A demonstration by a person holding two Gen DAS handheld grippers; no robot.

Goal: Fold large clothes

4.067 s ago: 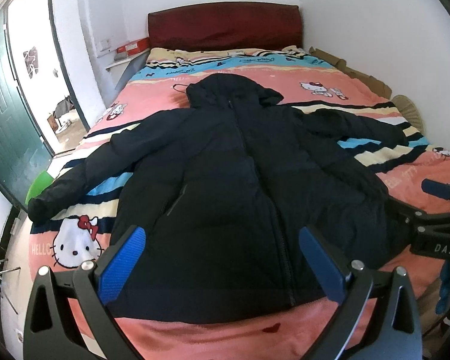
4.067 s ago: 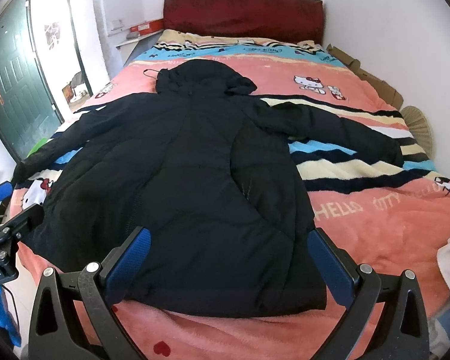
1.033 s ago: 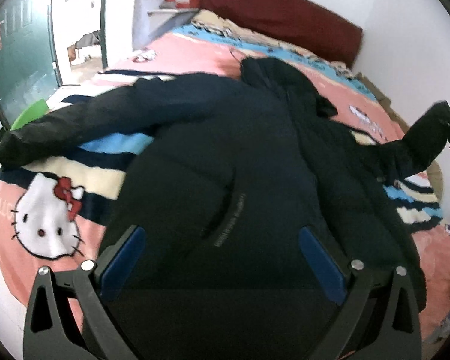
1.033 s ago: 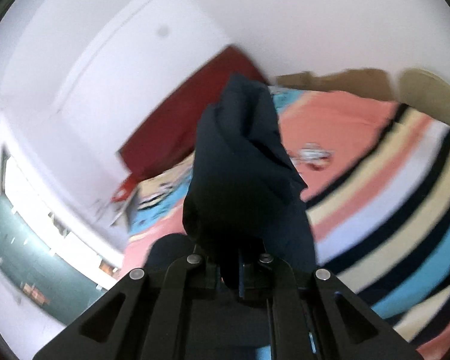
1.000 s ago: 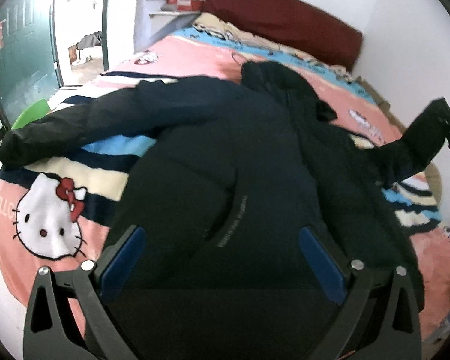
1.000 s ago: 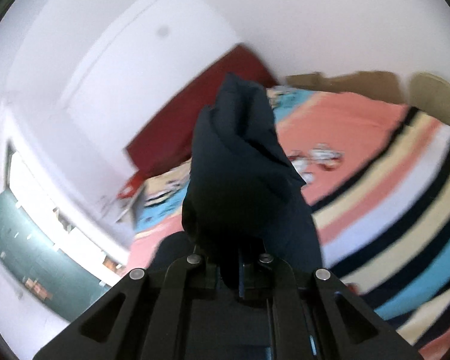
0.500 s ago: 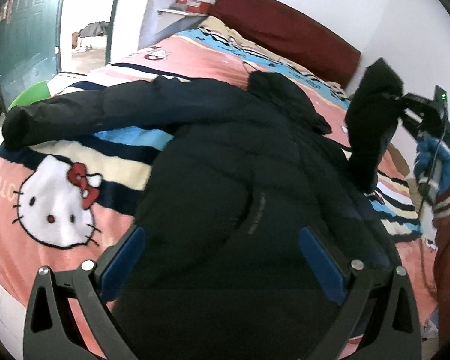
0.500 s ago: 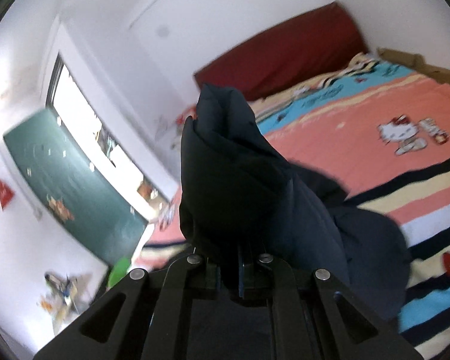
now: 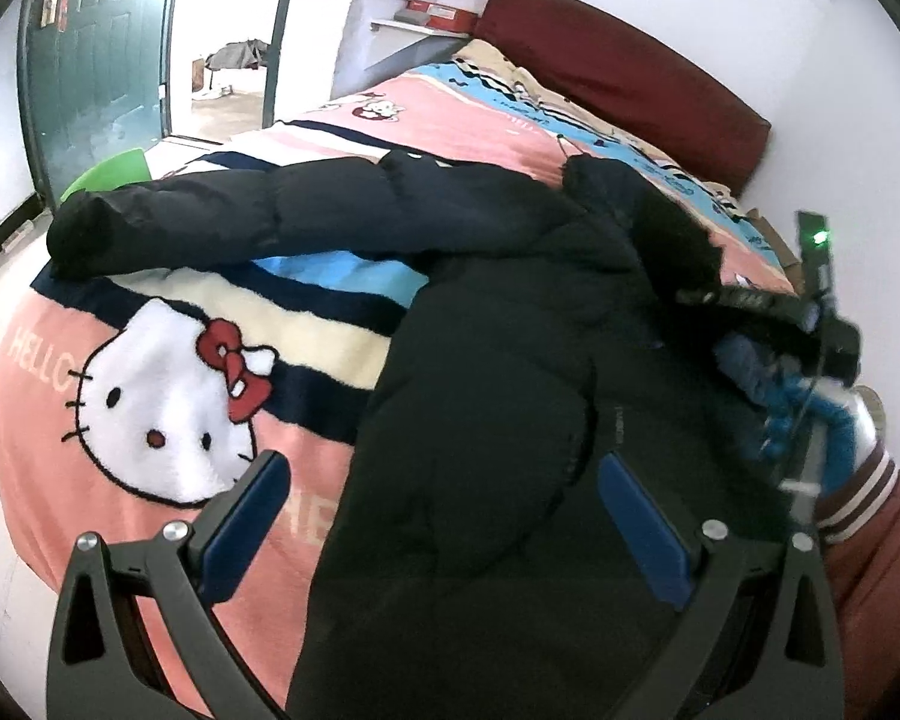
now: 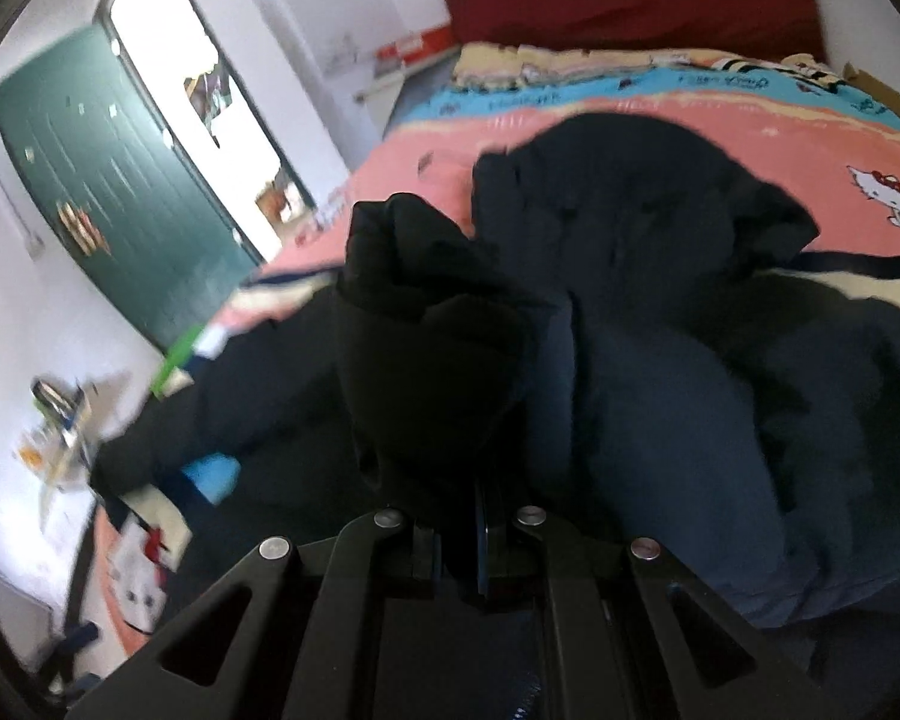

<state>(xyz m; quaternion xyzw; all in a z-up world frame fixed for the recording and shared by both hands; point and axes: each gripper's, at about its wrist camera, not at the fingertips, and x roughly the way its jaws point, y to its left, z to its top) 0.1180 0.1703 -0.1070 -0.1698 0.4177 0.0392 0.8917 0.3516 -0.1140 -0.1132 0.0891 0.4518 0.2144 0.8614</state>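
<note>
A large black hooded jacket [image 9: 510,420] lies face up on the bed. Its left sleeve [image 9: 222,222] stretches out toward the bed's left edge. My left gripper [image 9: 444,516] hovers open above the jacket's lower body, holding nothing. My right gripper [image 10: 477,546] is shut on the cuff of the jacket's right sleeve [image 10: 426,330], which bunches up in front of its camera above the jacket's chest. In the left wrist view the right gripper [image 9: 714,297] comes in from the right, carried by a blue-gloved hand [image 9: 822,420] over the jacket's right side.
The bed has a pink cartoon-cat blanket [image 9: 156,414] and a dark red headboard [image 9: 624,72]. A green door [image 9: 90,54] and an open doorway stand left of the bed. A green chair [image 9: 111,171] sits by the bed's left edge. A white wall runs along the right.
The right gripper has swung the held sleeve from out over the bed's right side, high up, inward and down over the jacket's chest. The left gripper drifted a little across the jacket.
</note>
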